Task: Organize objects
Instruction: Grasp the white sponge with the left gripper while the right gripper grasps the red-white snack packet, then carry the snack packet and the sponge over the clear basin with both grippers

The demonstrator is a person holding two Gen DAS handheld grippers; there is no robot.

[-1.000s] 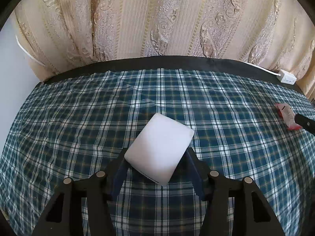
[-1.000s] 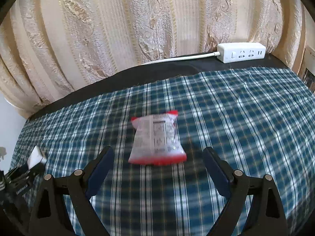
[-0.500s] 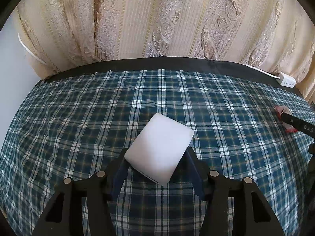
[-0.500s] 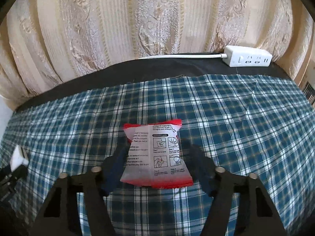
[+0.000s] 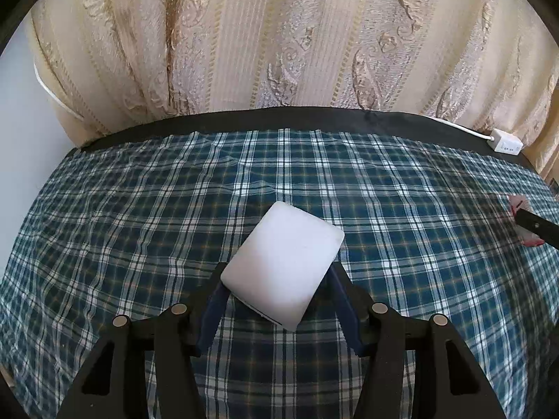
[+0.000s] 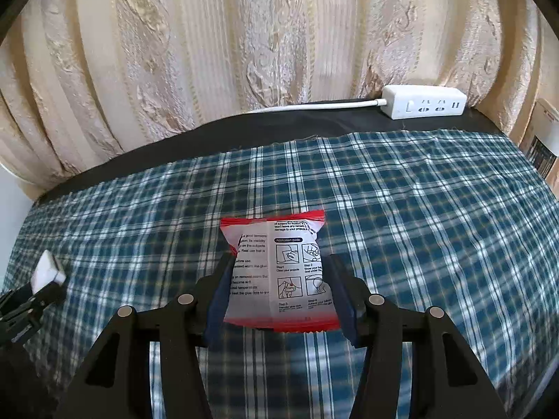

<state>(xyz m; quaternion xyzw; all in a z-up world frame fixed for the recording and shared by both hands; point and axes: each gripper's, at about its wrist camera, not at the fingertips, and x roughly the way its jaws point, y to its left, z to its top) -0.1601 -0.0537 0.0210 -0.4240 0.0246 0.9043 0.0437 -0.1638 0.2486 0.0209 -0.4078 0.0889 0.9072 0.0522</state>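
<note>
Left gripper [image 5: 277, 296] has its blue pads pressed on both sides of a white block [image 5: 283, 265], which sits tilted between them above the checked cloth [image 5: 139, 230]. Right gripper [image 6: 279, 296] is clamped on a red-edged white packet [image 6: 279, 269], printed side up (small instruction drawings, text too fine to read), pads tight against its left and right edges. Off to the left in the right wrist view, the block shows again as a small white corner. Far right in the left wrist view, the packet is mostly hidden behind a dark finger. Beyond the cloth, a white power strip [image 6: 424, 102] lies on the dark table edge [image 6: 279, 127] before the cream curtain [image 6: 279, 35].
</note>
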